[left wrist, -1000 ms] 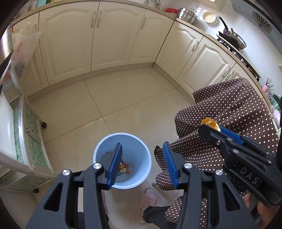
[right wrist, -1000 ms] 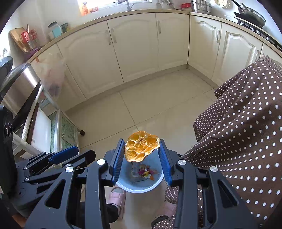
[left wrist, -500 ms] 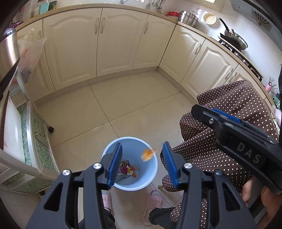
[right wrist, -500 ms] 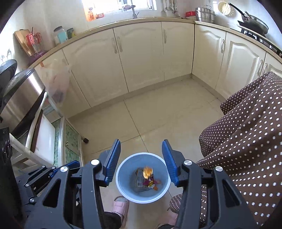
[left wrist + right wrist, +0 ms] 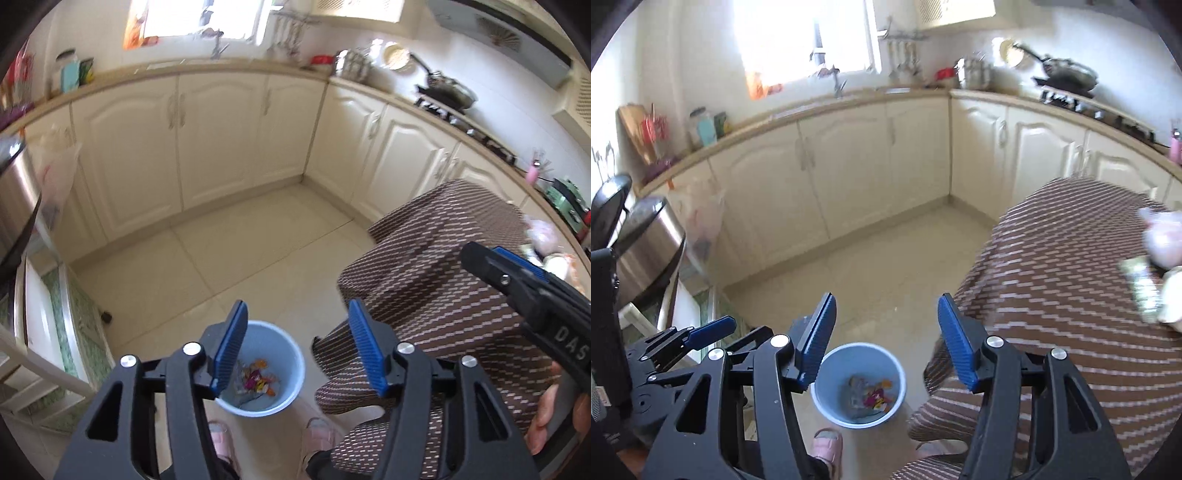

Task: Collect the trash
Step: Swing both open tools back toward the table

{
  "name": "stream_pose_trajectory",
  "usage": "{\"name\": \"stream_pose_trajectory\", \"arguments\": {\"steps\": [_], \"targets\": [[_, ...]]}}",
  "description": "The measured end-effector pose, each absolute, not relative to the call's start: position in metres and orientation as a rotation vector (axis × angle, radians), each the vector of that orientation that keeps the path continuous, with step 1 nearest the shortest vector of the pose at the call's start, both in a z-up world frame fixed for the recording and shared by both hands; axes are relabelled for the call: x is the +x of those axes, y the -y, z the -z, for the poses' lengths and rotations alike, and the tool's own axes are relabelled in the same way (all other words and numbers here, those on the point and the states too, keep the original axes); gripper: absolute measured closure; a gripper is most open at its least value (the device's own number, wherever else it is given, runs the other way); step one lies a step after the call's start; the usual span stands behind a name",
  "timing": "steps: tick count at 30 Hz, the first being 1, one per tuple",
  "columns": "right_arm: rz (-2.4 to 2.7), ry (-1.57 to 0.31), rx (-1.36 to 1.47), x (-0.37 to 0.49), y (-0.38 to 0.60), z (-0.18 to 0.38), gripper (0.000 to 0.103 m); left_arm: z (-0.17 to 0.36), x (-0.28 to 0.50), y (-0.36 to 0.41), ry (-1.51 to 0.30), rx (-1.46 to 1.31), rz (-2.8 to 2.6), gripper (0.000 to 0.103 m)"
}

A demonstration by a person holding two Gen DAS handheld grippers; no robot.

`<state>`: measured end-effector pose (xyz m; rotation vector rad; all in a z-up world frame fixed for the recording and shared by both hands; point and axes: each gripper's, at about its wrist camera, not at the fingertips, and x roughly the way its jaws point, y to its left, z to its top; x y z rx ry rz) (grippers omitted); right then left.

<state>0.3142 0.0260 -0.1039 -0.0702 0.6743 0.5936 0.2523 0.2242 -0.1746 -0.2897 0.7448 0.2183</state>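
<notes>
Floor (image 5: pixel 236 258) of pale tile, bordered by cream cabinets (image 5: pixel 221 140), with a table under brown dotted cloth (image 5: pixel 443 288) at right. Blue bin (image 5: pixel 827 398) on the floor just beside the cloth, holding mixed colourful trash (image 5: pixel 875 397) at its bottom. Left gripper (image 5: pixel 295 347) and right gripper (image 5: pixel 884 339) both above the bin, blue pads spread wide, nothing held.

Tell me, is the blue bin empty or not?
Not empty: the blue bin stands upright on the floor with colourful scraps at its bottom.
</notes>
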Motion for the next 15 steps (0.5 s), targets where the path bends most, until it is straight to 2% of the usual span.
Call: {"name": "stream_pose_trajectory", "arguments": {"steps": [7, 15], "targets": [[-0.419, -0.564, -0.060, 0.298, 0.079, 0.064, 0.043, 0.134, 0.262, -0.140, -0.695, -0.216, -0.051, 0.043], [-0.178, -0.554, 0.002, 0.309, 0.196, 0.066, 0.038, 0.116, 0.294, -0.031, -0.700, -0.093, 0.132, 0.043]]}}
